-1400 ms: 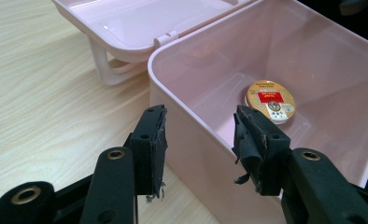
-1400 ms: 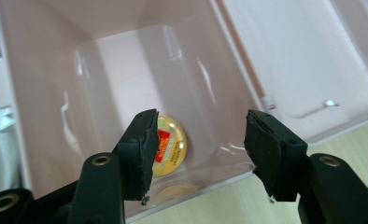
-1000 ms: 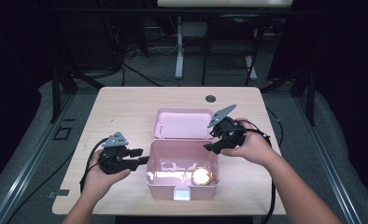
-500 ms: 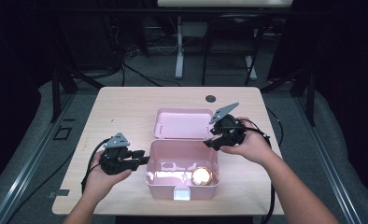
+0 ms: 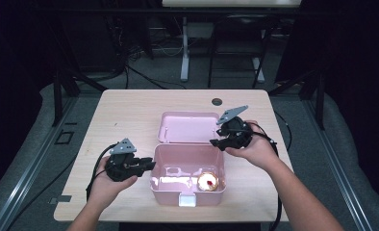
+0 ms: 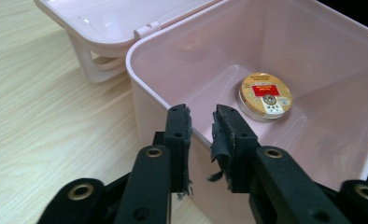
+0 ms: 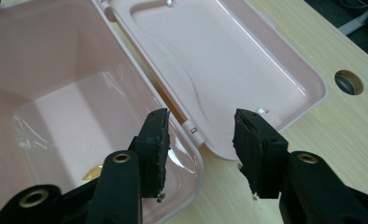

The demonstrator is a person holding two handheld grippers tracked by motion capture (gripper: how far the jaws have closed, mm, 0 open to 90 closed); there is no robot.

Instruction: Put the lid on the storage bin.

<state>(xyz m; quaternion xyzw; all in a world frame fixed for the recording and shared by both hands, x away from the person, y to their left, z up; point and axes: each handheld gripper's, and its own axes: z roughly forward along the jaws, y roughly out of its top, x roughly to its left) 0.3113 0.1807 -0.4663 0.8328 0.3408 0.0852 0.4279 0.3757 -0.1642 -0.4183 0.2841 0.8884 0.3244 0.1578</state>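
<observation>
A pink plastic box (image 5: pixel 187 175) stands open near the front edge of a pale wooden table (image 5: pixel 130 110), its hinged lid (image 5: pixel 187 126) laid back flat on the tabletop behind it. Inside the box, toward its right front corner in the high view, lies a single round gold tin (image 5: pixel 208 181) with a red label; the rest of the floor is bare and catches a strong glare.

The left gripper (image 5: pixel 148 165) is held just outside the box's left wall, its jaws straddling the rim with only a narrow gap between them. Whether the pads press on the wall yet is hard to judge from the left gripper view. The right gripper (image 5: pixel 215 143) hangs over the back right corner, where box and lid meet, its jaws moderately apart with the box rim and lid corner below them, gripping nothing.

Compared with a second ago, both hands sit in the same places, and the box, lid and tin have not shifted. Both pairs of jaws have just been closing, the left markedly.
</observation>
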